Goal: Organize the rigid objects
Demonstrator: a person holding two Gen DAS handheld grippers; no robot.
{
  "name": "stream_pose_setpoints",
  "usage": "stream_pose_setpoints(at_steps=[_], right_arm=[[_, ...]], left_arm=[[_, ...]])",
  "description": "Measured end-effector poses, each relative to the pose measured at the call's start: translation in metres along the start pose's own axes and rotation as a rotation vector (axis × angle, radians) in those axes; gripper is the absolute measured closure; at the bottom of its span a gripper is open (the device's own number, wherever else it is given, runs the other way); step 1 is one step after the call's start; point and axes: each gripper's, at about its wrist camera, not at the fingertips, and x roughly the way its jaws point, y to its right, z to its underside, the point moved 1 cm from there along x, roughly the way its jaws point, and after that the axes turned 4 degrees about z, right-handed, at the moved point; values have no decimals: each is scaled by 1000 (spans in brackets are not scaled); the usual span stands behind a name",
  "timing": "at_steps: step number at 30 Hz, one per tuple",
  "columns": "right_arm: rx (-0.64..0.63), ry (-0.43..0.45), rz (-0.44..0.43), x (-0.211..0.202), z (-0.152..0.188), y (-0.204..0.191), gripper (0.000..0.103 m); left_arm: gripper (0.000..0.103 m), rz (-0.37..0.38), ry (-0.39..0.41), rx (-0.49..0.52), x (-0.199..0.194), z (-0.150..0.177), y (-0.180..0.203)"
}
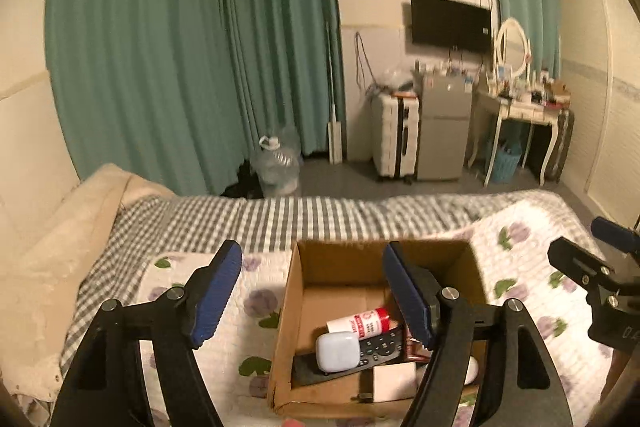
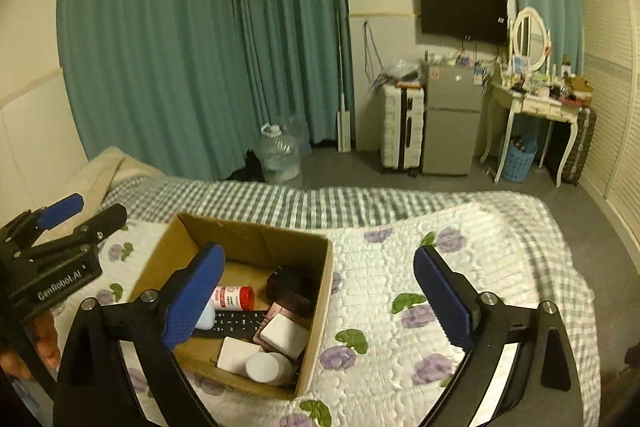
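An open cardboard box (image 1: pixel 286 311) (image 2: pixel 320 287) sits on the floral quilt of a bed. Inside lie a black remote (image 1: pixel 376 349) (image 2: pixel 236 323), a pale blue case (image 1: pixel 337 351), a white bottle with a red cap (image 1: pixel 360 323) (image 2: pixel 234 298), white blocks (image 2: pixel 284 337), a white jar (image 2: pixel 266 367) and a dark brown item (image 2: pixel 290 287). My left gripper (image 1: pixel 314 295) is open and empty, above the box's left side. My right gripper (image 2: pixel 320 299) is open and empty, straddling the box's right wall. The left gripper also shows at the left of the right wrist view (image 2: pixel 76 217).
The floral quilt (image 2: pixel 400 287) lies over a grey checked sheet (image 1: pixel 300 215). A beige blanket (image 1: pixel 52 247) is bunched at the left. Beyond the bed are teal curtains, a water jug (image 1: pixel 278 167), a suitcase (image 1: pixel 396 135), a small fridge (image 1: pixel 444 131) and a dressing table (image 1: pixel 520 107).
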Motion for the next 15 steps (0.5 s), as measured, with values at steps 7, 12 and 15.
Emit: stream_pose_setpoints(at_steps=[7, 12, 15], right_arm=[[-33, 123, 36, -74, -17, -7, 0], [-64, 216, 47, -134, -19, -17, 0], [-67, 261, 40, -161, -14, -26, 0]], left_arm=[[27, -14, 131, 5, -77, -20, -2], [25, -44, 309, 16, -161, -21, -5], [24, -10, 379, 11, -196, -18, -9]])
